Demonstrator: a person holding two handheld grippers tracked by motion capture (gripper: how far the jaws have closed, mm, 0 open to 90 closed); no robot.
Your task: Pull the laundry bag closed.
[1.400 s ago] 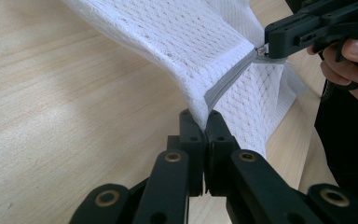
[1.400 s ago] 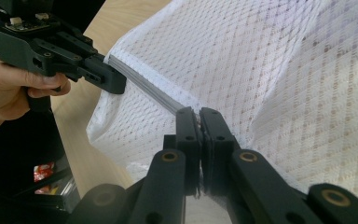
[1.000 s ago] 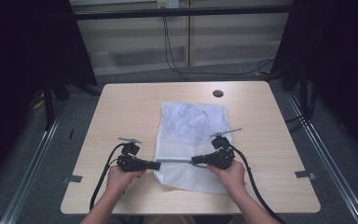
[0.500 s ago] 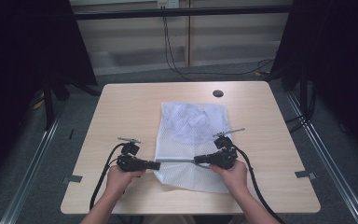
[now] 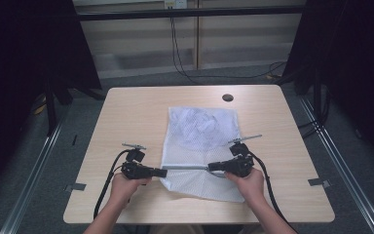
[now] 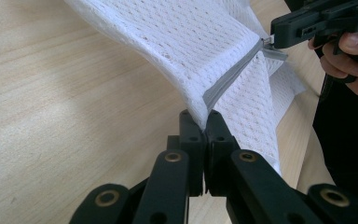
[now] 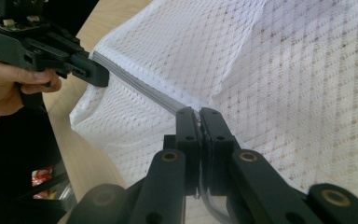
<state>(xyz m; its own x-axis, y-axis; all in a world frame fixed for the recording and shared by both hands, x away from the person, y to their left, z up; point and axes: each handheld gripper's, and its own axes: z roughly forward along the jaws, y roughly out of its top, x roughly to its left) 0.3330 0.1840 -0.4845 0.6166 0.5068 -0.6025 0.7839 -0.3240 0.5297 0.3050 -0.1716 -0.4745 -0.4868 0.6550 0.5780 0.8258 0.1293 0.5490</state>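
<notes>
Bag: white net bag lay on table | my left gripper pinched its grey zip end | my right gripper squeezed the zip's other end

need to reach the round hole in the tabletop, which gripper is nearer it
Right. The right gripper is shut on the mesh bag's zip, below and slightly left of the hole. The left gripper pinches the bag's left edge, farther to the left.
</notes>
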